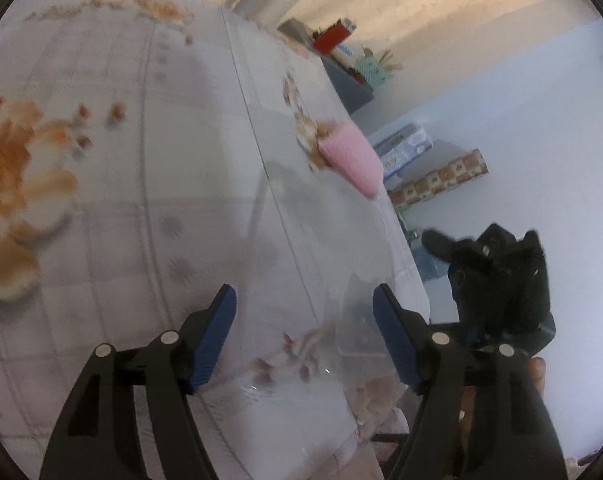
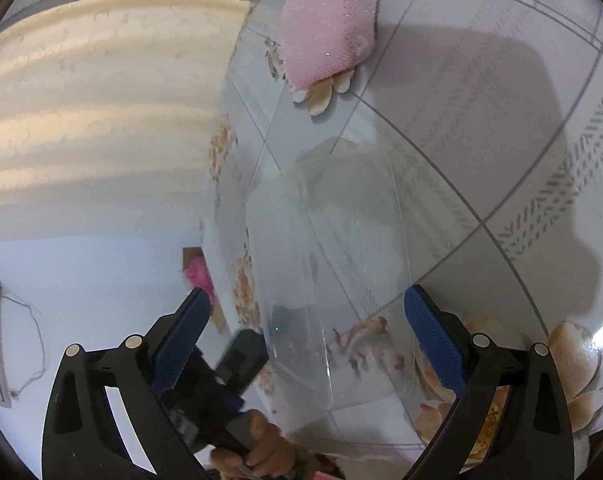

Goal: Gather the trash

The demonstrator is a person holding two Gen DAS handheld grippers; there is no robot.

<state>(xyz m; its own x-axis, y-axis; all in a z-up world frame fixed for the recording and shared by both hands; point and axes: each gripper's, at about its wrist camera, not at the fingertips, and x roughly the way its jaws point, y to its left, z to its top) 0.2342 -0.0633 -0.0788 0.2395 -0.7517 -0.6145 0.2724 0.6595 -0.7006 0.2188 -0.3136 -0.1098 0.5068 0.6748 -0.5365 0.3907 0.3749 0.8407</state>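
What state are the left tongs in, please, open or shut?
Open. The left tongs show blue pads standing wide apart, with only the flowered tablecloth visible between them.

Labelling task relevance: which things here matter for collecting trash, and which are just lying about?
Job: clear plastic, probably the trash; left gripper and right gripper, both open.
Lying about: pink sponge, tablecloth, boxes by the wall.
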